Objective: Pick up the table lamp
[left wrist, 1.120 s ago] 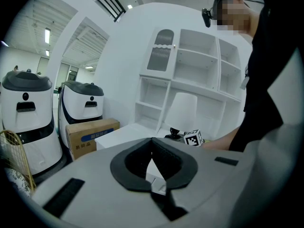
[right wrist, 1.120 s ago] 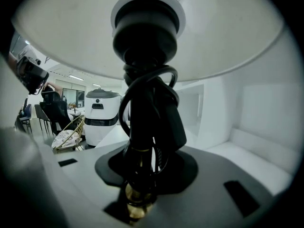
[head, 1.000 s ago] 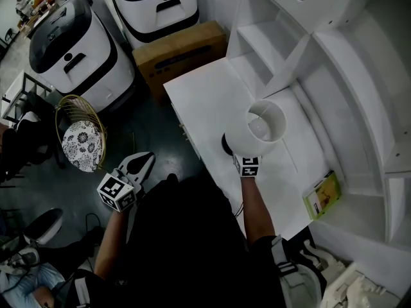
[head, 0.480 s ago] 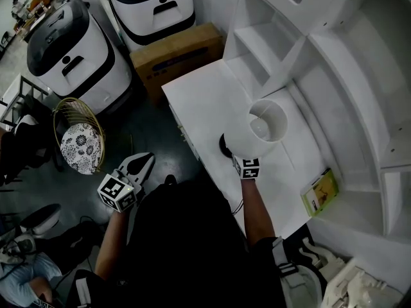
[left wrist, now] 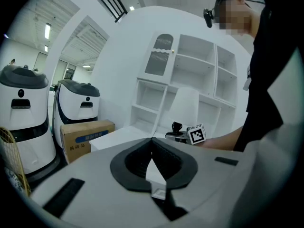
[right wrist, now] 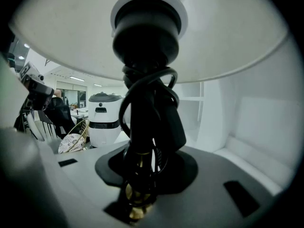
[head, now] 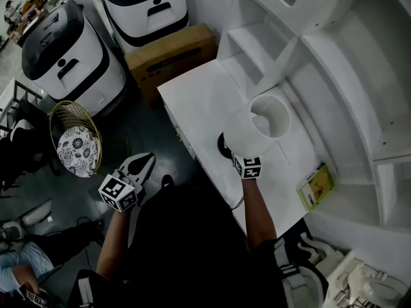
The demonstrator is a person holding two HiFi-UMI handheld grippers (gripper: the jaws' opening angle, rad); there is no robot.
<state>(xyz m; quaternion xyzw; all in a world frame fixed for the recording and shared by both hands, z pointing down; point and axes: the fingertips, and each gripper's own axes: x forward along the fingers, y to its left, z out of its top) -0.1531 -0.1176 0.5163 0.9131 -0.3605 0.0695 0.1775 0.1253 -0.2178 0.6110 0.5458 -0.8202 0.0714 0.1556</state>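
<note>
The table lamp has a white drum shade (head: 264, 122) and a round black base (head: 224, 145), and it hangs just over the white table (head: 192, 98). My right gripper (head: 243, 155) is shut on the lamp's black stem (right wrist: 145, 127), which has the cable wound round it; the shade (right wrist: 228, 46) fills the top of the right gripper view. My left gripper (head: 142, 164) is held out over the dark floor left of the table, shut and empty. In the left gripper view its jaws meet at a point (left wrist: 153, 169), with the lamp (left wrist: 185, 109) far ahead.
A white shelf unit (head: 257, 37) curves round the table's far and right sides. A yellow-green book (head: 314, 186) lies on the table's right edge. On the floor stand a cardboard box (head: 170, 50), two white-and-black machines (head: 64, 56), and a wire basket (head: 74, 145).
My right gripper has lifted the lamp a little, and its base now sits off the table. The left gripper has stayed where it was.
</note>
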